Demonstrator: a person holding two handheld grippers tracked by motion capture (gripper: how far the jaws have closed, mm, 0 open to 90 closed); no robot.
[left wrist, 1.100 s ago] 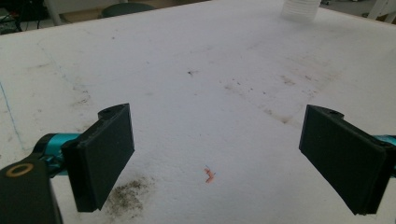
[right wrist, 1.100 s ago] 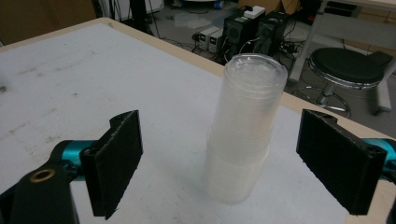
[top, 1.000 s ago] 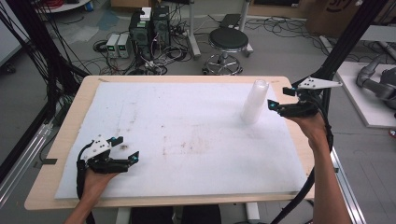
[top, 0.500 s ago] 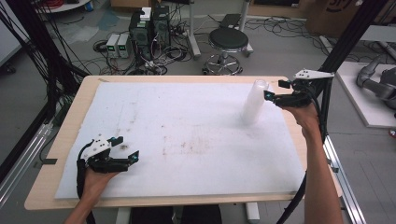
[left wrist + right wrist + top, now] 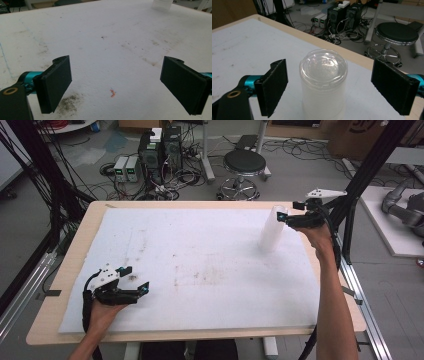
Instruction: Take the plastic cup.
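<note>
Low at the near left of the bench (image 5: 75, 250), the left gripper (image 5: 134, 279) rests on the white sheet (image 5: 200, 270) with its jaws spread wide and nothing between them; in the left gripper view only stained sheet and a small orange fleck (image 5: 113, 93) lie in the gap. Bare sheet runs from there across the middle of the bench, with faint brown smudges near the centre. At the far right the cup (image 5: 273, 228), a tall translucent stack with a clear lid (image 5: 323, 65), stands upright on the sheet. The right gripper (image 5: 282, 215) is released and sits level with the cup's top, just beside it on the right; in the right gripper view the lid lies between the open jaws, touching neither. A second ago this gripper was lower and farther right, clear of the cup; the left one has stayed put. The cup is near the bench's far and right edges.
</note>
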